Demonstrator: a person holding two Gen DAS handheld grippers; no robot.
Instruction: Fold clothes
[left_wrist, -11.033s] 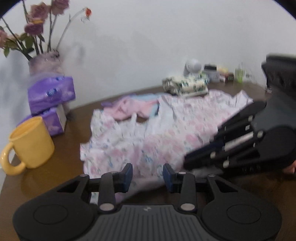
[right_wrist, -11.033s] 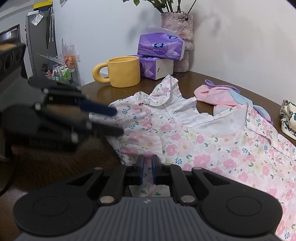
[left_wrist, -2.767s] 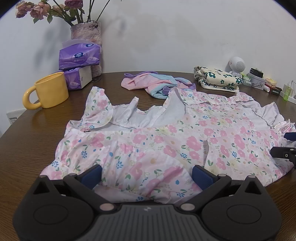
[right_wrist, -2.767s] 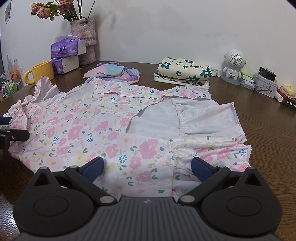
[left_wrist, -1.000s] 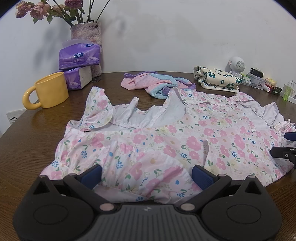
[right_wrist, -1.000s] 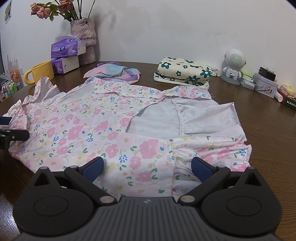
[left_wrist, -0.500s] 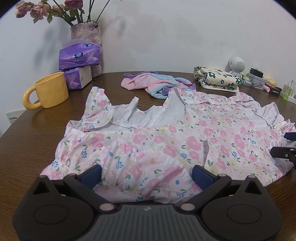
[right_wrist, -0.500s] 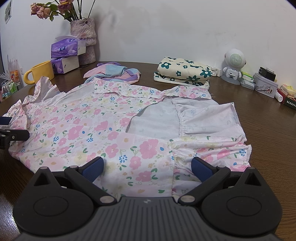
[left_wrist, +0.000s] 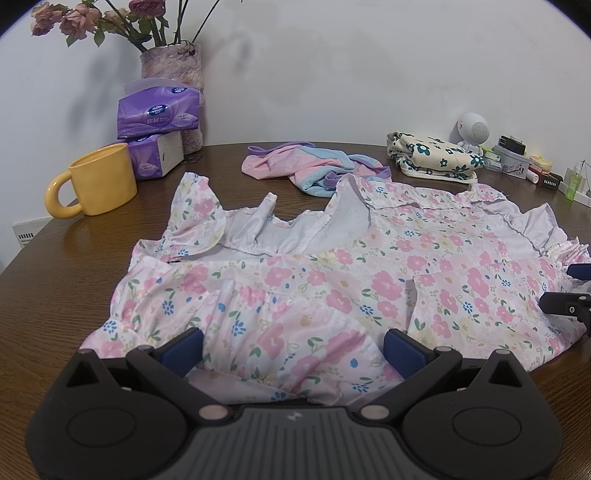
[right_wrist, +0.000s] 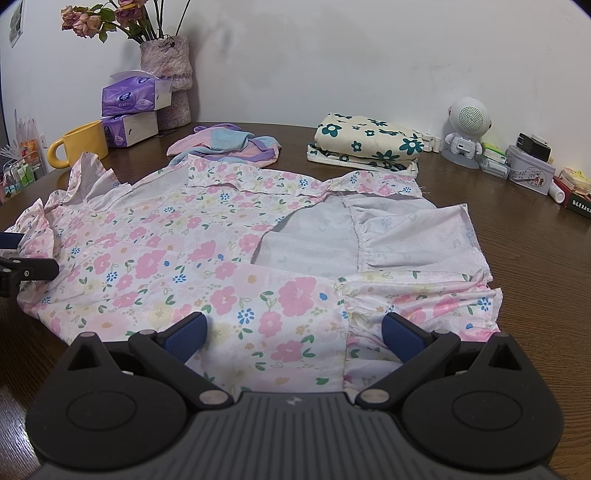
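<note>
Both grippers sit low at the near edge of the bench (left_wrist: 44, 295), level and pointing across it. The left gripper (left_wrist: 293, 347) has its jaws spread wide, with the bodice end of the floral dress (left_wrist: 332, 280) lying between them, gripping nothing. The right gripper (right_wrist: 293, 330) is just as wide open over the skirt end, its hem turned back white side up. The dress lies spread along the bench's near half; a folded flowered garment (right_wrist: 369, 144) sits toward the far edge.
</note>
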